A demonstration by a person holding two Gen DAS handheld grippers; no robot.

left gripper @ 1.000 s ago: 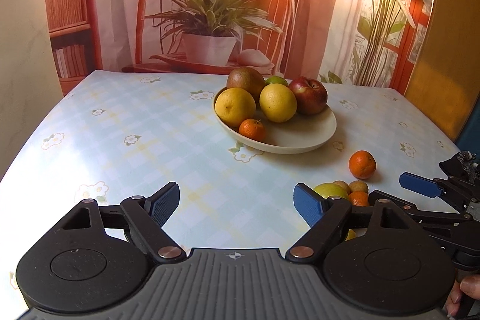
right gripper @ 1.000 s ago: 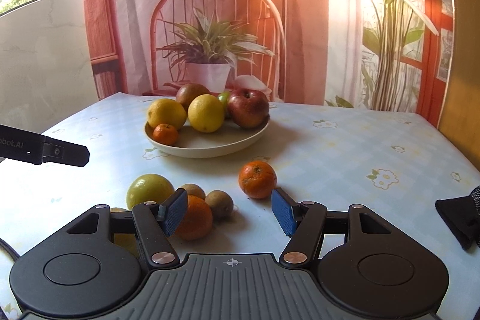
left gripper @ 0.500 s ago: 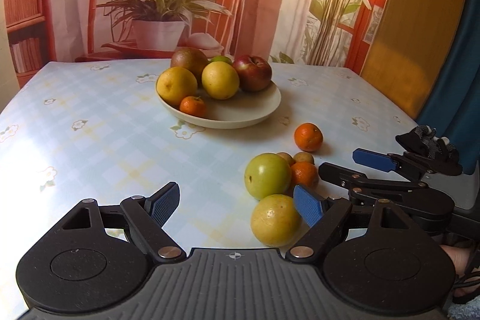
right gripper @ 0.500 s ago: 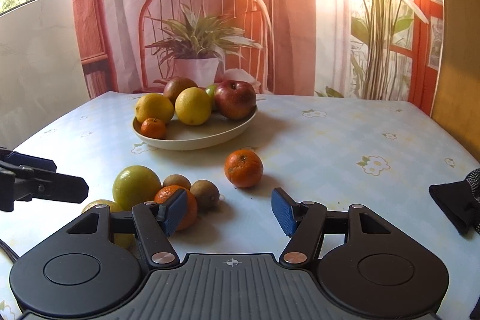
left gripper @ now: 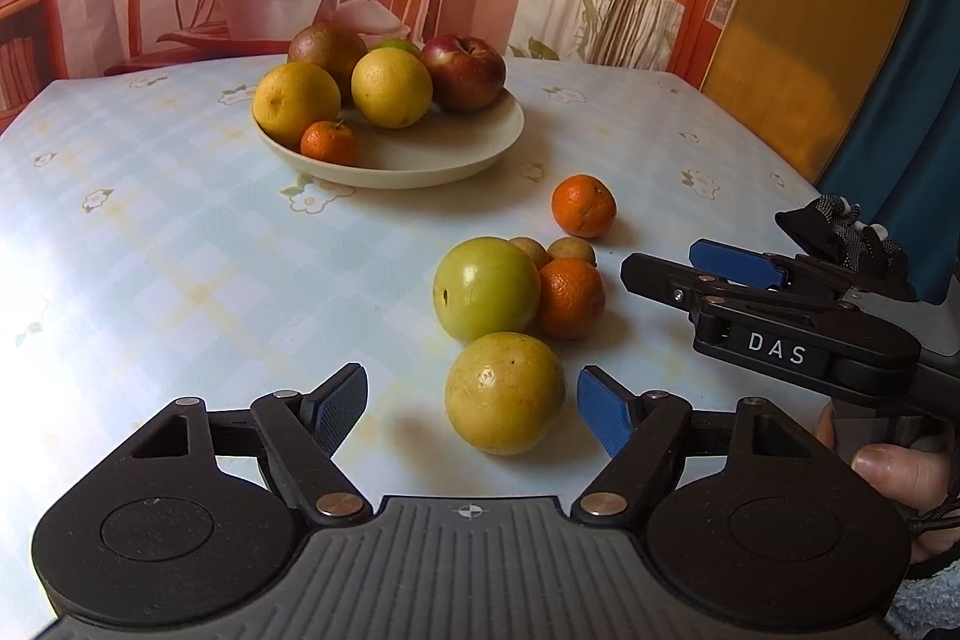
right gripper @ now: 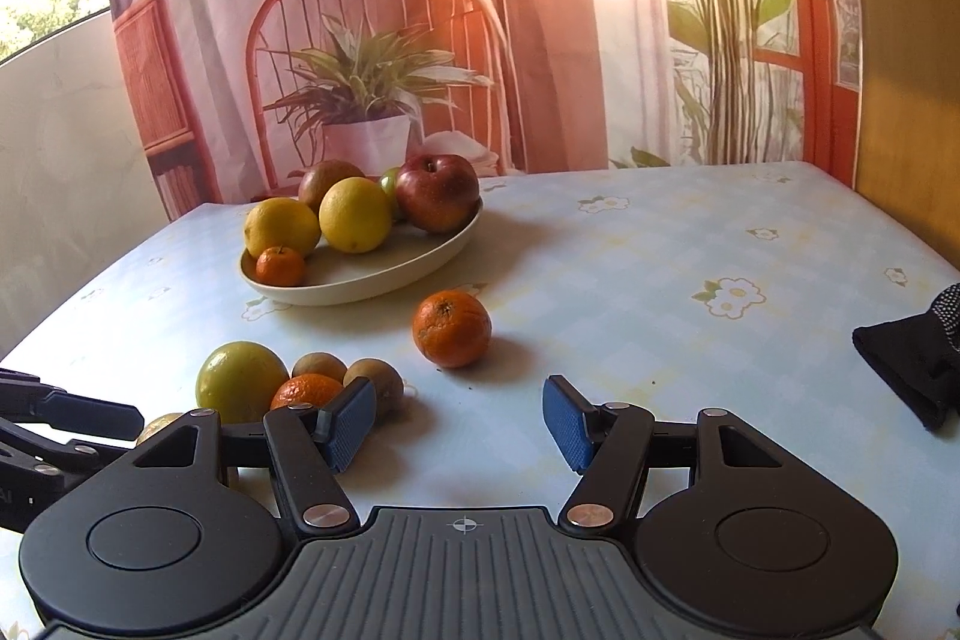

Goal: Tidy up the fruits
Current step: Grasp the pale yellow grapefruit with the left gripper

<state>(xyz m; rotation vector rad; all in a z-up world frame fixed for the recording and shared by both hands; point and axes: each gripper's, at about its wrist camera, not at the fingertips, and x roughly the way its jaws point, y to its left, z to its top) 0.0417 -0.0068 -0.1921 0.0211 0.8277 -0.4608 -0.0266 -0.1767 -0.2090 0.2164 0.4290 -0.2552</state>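
Two grippers: the left gripper [left gripper: 471,412], jaws closing, brackets a yellow fruit [left gripper: 505,391] at lower centre without touching; the right gripper [right gripper: 459,424] stands half-open, holding nothing.

The left hand-held gripper [left gripper: 471,409] tilts steeply downward, its jaws apart and closing, the blue pads pressing on nothing. The right hand-held gripper [right gripper: 459,424] points shallowly down, jaws partly spread and empty; bare fingers [left gripper: 894,472] grip its handle.

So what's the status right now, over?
Left gripper closing around yellow fruit, no contact yet. Right gripper open, empty. Green fruit crowds behind.
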